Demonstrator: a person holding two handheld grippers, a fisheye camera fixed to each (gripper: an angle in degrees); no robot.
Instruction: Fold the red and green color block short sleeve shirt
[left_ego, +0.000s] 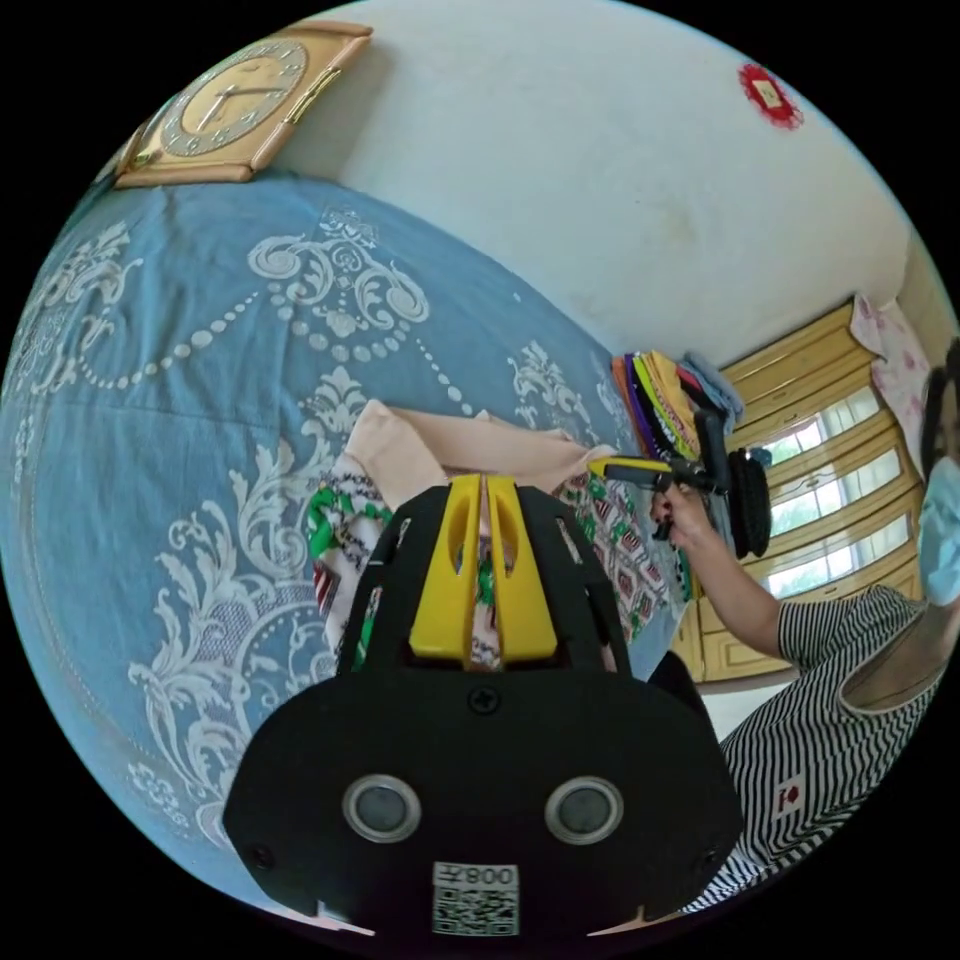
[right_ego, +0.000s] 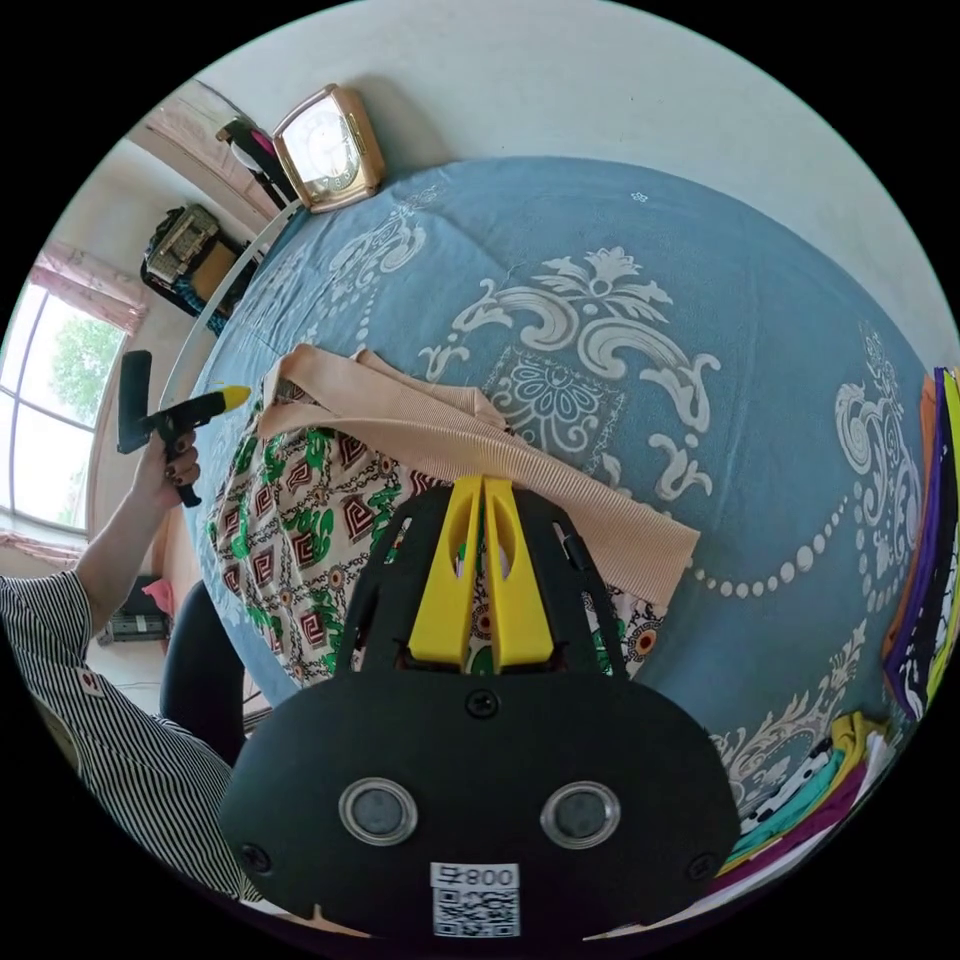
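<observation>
A: Left gripper view: the left gripper (left_ego: 483, 500) has its jaws closed together, apparently empty; the shirt (left_ego: 345, 530) lies on the bed (left_ego: 180, 400) just beyond them.

B: Right gripper view: the right gripper (right_ego: 483, 500) jaws meet too, above the shirt's peach band (right_ego: 450, 430). Best to open wide and pinch matching corners.

Patterned red-and-green shirt (right_ego: 300, 530) (peach trim) lies partly folded; on blue bedspread (right_ego: 700, 300).

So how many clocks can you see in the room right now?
1: a gold-framed clock leaning against the wall at the bed's far edge, also in the right gripper view. Others may be hidden.
</observation>
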